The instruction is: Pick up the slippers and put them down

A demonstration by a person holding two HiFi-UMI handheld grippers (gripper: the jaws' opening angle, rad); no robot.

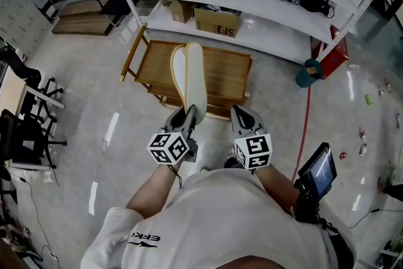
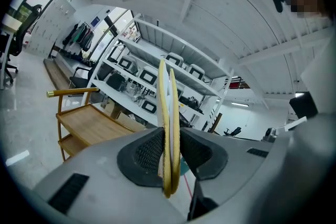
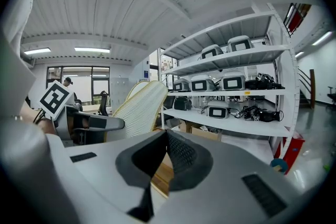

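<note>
- The left gripper (image 1: 187, 115) pinches both slippers (image 1: 194, 72) by one end, flat against each other. Its jaws are narrow and tight on them.
- The slippers stick out in the air over the middle of the wooden cart (image 1: 230, 75).
- The right gripper (image 1: 243, 115) holds nothing, and its jaws are together.
- The picking up looks done. Putting the slippers down is what is left, maybe on the cart's top.

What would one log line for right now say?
left gripper: shut on slippers | slippers: pair pressed together, on edge, pointing toward cart | right gripper: shut, empty
</note>
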